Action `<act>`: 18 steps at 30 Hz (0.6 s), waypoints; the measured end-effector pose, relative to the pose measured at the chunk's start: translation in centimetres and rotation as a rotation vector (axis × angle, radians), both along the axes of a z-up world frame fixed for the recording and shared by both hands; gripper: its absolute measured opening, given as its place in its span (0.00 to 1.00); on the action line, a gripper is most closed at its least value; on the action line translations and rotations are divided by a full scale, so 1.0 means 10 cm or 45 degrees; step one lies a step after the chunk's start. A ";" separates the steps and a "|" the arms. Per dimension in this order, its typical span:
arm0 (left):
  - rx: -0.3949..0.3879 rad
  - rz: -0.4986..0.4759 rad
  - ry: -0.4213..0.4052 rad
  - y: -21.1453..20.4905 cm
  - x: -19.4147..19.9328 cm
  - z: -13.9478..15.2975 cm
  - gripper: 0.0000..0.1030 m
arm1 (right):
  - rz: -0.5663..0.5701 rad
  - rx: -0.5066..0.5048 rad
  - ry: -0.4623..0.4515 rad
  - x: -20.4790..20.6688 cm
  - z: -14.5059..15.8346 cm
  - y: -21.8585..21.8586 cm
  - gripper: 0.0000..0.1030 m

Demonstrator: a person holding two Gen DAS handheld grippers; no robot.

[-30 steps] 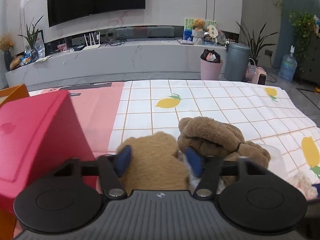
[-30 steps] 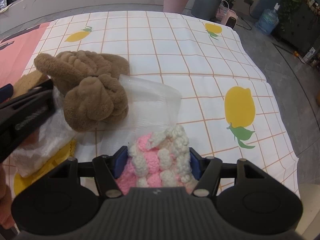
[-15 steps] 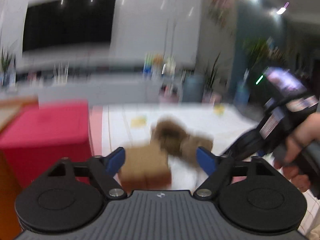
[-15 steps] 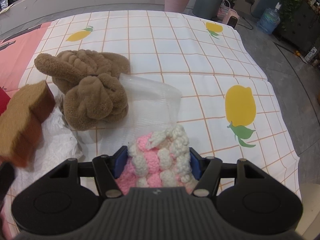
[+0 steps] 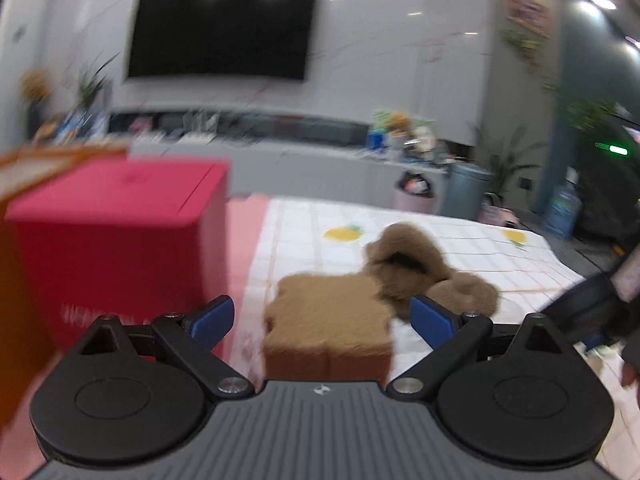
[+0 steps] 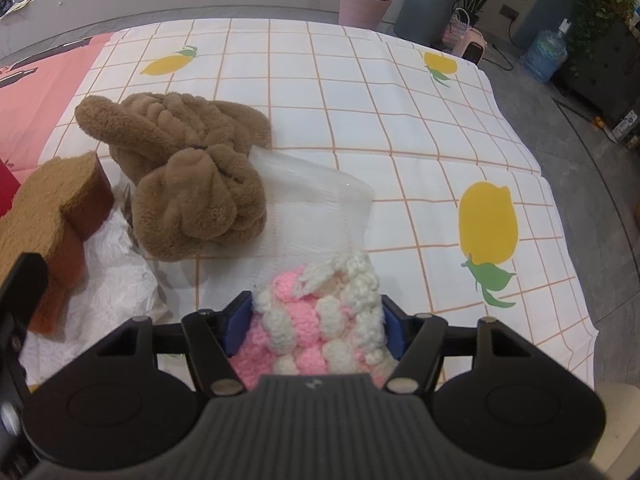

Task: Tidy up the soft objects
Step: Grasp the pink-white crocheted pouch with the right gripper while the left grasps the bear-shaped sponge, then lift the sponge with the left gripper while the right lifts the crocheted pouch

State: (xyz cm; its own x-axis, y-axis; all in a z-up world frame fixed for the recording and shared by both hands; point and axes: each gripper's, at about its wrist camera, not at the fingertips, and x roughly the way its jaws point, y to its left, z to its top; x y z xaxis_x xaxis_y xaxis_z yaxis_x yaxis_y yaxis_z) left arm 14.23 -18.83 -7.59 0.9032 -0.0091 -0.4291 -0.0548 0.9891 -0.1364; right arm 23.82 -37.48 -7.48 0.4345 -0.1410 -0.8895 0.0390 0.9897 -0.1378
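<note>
left gripper (image 5: 322, 316) jaws wide, toast toy (image 5: 328, 320) loose between them | right gripper (image 6: 314, 326) jaws opening around pink toy (image 6: 320, 316), near edge of worktop (image 6: 400, 128) | tip: let go slowly, lift straight up

Background's pretty lived-in: big black wall-mounted TV screen (image 5: 222, 28), a pink plastic waste bin (image 6: 365, 3) just beside a grey lidded trash can (image 6: 430, 4), a blue water jug (image 6: 544, 54), leafy green potted plant (image 6: 600, 4) behind it.
</note>
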 end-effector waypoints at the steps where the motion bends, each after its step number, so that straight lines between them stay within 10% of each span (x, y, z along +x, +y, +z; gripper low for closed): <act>1: -0.036 0.008 0.032 0.03 0.03 -0.02 1.00 | -0.004 0.005 0.005 0.01 -0.01 -0.01 0.64; 6: -0.130 0.007 0.070 0.13 0.09 -0.12 1.00 | 0.000 -0.009 0.008 0.03 -0.03 0.02 0.64; 8: -0.153 -0.023 0.057 0.17 0.06 -0.13 0.85 | -0.001 -0.011 0.006 0.04 -0.04 0.02 0.65; 18: -0.050 -0.122 0.118 0.17 -0.25 -0.07 0.69 | -0.015 -0.004 0.009 0.06 -0.04 0.02 0.65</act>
State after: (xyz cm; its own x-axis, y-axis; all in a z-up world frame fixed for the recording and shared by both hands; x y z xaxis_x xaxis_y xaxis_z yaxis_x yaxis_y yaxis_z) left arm 11.71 -17.13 -8.25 0.8539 -0.1118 -0.5083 0.0256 0.9845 -0.1736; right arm 24.42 -37.31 -7.83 0.4267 -0.1491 -0.8920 0.0498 0.9887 -0.1415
